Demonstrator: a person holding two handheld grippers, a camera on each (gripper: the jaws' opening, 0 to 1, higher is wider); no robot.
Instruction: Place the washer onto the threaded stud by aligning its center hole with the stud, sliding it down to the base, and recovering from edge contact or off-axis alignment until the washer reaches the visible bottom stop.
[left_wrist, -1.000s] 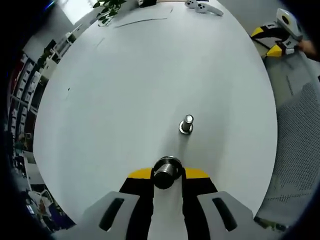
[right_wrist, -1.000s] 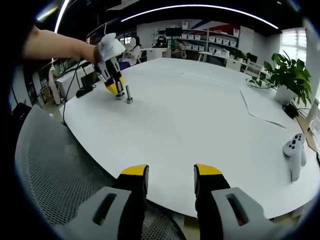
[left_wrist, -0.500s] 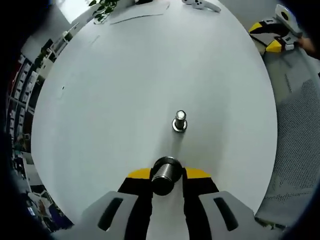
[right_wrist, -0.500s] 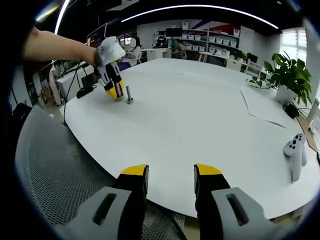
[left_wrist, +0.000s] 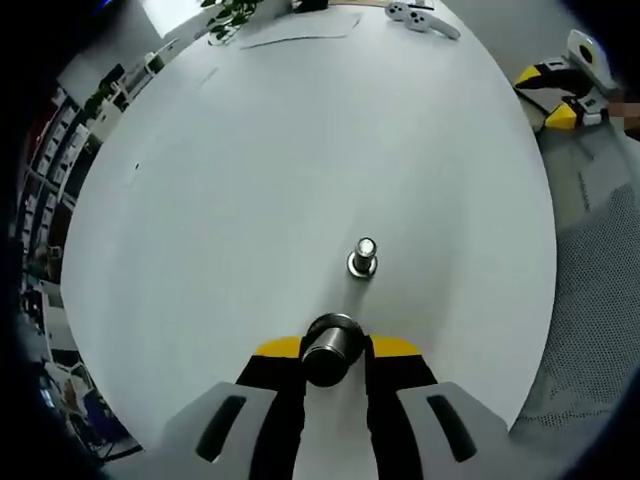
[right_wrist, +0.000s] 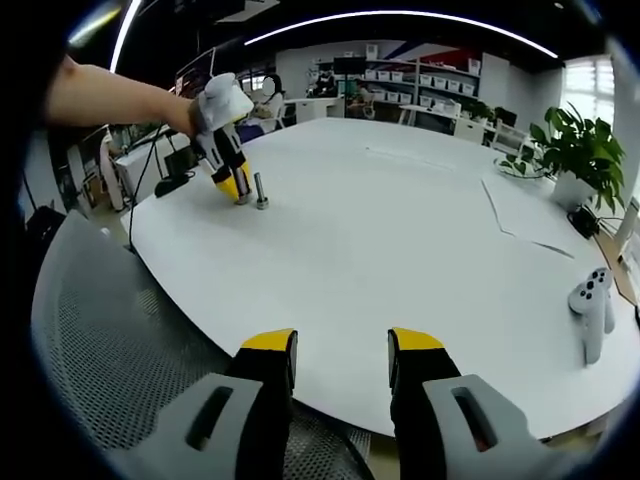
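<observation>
While the washer (left_wrist: 332, 349) sits clamped between the left gripper (left_wrist: 333, 352) jaws, the threaded stud (left_wrist: 363, 257) stands upright just beyond it on the white surface (left_wrist: 250, 180). Right gripper (right_wrist: 340, 362): jaws parted, holding nothing, at the surface's near edge, well apart from the stud.

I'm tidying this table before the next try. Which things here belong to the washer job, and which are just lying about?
Part of the job:
- washer, held in the left gripper
- threaded stud, upright on the table

Just lying about:
- white controller near the table's edge
- potted plant
- paper sheet
- right gripper, open and idle over a mesh chair
</observation>
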